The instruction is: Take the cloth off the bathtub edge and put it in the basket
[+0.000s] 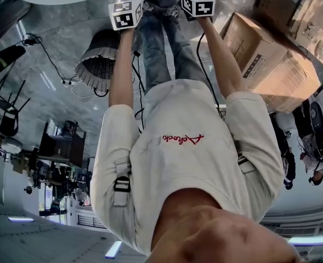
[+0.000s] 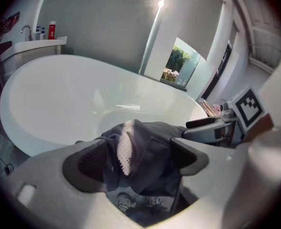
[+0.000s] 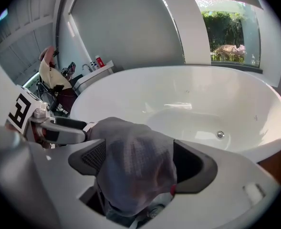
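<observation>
Grasp step. Left gripper [image 2: 138, 157] and right gripper [image 3: 141, 163] both have jaws spread wide, straddling the crumpled dark grey cloth [image 3: 133, 149] at the near edge of the white bathtub [image 2: 49, 104], bottom centre of both gripper views. Looks unclamped. Next: close both, lift clear, carry to the round wicker basket [image 1: 98, 62], upper left of the head view.

Bathroom, by my reading. A white freestanding bathtub [image 2: 54, 104] fills the left gripper view. At its ten o'clock stands a white counter [image 2: 35, 44] with a tap [image 2: 26, 31] and bottles [image 2: 51, 30]. In the right gripper view a tall window [image 3: 231, 32] onto greenery sits at the tub's one o'clock. In my head view the floor [image 1: 40, 108] is polished and stone-patterned, with cardboard boxes [image 1: 271, 59] stacked at my two o'clock.
</observation>
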{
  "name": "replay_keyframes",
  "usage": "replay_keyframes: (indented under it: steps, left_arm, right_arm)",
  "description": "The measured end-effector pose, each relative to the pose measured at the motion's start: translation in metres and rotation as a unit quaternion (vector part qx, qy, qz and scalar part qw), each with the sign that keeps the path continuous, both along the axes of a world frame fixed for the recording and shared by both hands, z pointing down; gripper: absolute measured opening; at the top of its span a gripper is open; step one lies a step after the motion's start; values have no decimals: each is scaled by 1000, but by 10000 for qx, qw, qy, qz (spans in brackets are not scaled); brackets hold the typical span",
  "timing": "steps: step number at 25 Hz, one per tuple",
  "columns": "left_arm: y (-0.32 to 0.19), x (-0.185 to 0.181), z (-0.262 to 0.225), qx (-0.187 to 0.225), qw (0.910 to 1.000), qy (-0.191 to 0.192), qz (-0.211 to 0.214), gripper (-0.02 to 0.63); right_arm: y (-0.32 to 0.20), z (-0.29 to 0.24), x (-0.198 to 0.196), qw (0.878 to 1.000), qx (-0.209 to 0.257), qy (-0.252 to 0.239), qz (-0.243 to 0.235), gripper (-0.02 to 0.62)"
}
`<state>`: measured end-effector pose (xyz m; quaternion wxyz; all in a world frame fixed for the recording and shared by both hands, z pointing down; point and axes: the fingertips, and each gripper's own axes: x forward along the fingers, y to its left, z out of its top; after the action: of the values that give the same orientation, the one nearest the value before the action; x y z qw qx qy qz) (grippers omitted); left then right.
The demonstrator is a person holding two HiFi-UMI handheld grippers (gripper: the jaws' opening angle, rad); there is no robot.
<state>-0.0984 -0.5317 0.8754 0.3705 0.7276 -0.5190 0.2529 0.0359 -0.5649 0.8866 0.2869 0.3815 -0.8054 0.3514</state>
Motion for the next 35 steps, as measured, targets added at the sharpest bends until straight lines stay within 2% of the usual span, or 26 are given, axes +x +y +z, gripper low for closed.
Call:
replay_keyframes:
  steps: [6, 8, 11, 15, 20, 26, 35]
  left_arm:
    - [-5, 5, 10, 117, 9999, -68, -38, 426]
    - [-5, 6, 10, 171, 9998, -55, 5, 402]
    - [-7, 13, 10, 208, 9997, 42, 111, 310]
    - [-10, 22, 12, 216, 9994, 258, 108, 245]
    - [-11, 33, 14, 136, 9983, 553, 110, 167]
    - [-10, 42, 9, 69, 9964, 831, 143, 92]
    - [-9, 53, -16, 252, 9946, 980, 221, 77]
  right_arm:
    - [-2, 20, -3, 9999, -122, 34, -75, 440]
    - [-3, 20, -4, 9998, -40, 90, -148, 417]
    - [-1, 19, -8, 9994, 1, 107, -325, 336]
    - [1, 17, -14, 9991, -101, -117, -386, 233]
    - [5, 14, -22, 9976, -363, -479, -353, 137]
    - [9, 10, -24, 9945, -554, -781, -420, 94]
    - [10, -28, -20, 9935, -334, -998, -429, 83]
